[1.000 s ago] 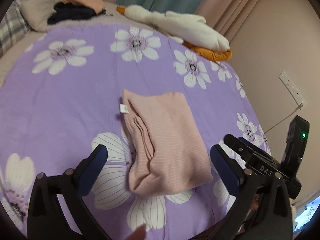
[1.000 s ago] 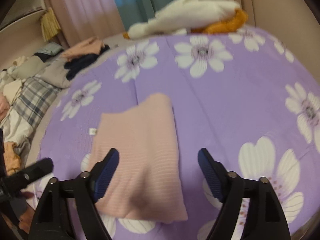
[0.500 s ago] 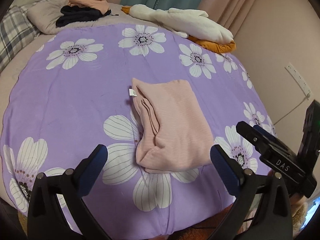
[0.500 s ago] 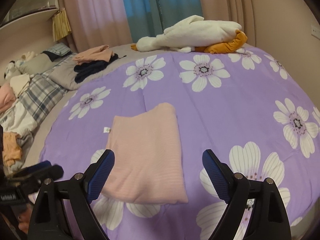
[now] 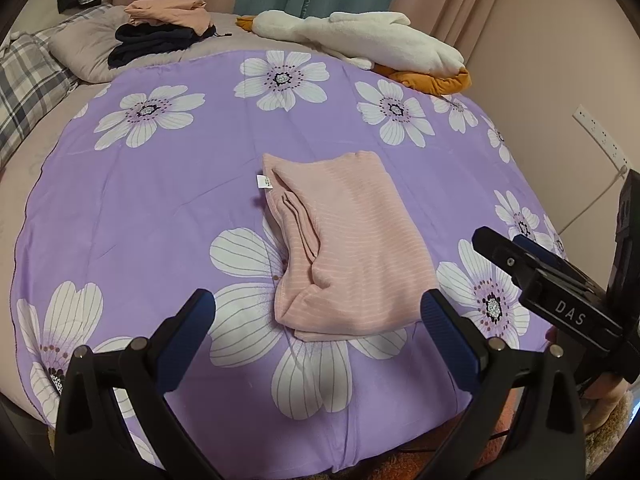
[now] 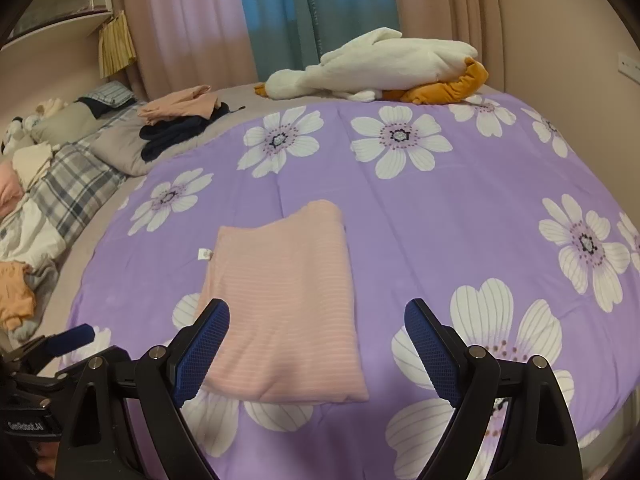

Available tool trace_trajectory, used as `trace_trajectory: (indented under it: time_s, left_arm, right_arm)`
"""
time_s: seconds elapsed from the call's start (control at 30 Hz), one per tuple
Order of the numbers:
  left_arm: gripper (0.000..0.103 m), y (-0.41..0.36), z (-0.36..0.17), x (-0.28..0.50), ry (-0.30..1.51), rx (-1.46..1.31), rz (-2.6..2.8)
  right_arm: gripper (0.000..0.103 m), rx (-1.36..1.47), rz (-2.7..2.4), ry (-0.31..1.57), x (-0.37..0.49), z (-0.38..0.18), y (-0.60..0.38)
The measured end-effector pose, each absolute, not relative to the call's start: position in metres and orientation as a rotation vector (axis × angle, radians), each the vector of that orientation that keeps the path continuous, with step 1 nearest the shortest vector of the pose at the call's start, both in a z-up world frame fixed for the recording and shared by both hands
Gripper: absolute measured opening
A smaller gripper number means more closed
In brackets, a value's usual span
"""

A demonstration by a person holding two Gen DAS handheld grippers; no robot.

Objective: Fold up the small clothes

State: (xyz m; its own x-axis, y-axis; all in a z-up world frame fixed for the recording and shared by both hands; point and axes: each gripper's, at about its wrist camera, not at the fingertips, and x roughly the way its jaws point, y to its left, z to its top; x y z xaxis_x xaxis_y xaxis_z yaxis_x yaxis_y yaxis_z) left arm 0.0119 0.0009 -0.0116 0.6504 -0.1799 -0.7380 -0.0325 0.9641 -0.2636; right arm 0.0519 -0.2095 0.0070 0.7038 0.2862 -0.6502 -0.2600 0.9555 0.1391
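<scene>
- Top (image 5: 348, 248) lay folded into a neat pink rectangle near the middle of the purple sheet (image 5: 160, 208), with nothing touching it.
- My left gripper (image 5: 318, 320) hung above the near end of the top, fingers spread wide and holding nothing.
- My right gripper (image 6: 316, 340) hung beside it over the same near end, fingers also wide and empty.
- Folding of this piece looked finished to me: layered edges stacked along its left side, a white tag (image 5: 264, 181) sticking out at the far left corner, and the right side a smooth fold.
- What seemed left was moving it off, perhaps to the pile (image 5: 164, 28) of folded clothes at the far left, and taking another from the loose clothes (image 6: 16, 292) at the left edge of the right view.
- Open sheet ran all round the top, wide on the left and far sides.
- Near edge of the bed fell away just below my fingers, and the wall (image 5: 560, 80) closed in on the right, so I judged the left the freest way to move.
- Plush goose (image 5: 360, 40) lay across the far end, well apart from the top.
</scene>
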Motion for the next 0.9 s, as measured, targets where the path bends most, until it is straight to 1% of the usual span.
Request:
trace_trajectory:
  time_s: [0.9]
  left_arm:
    - [0.102,-0.0069,-0.0064,0.0062,0.850,-0.249,-0.105]
  right_arm:
    - [0.089,0.030,0.280,0.738,0.0497,0.0038,-0.2112]
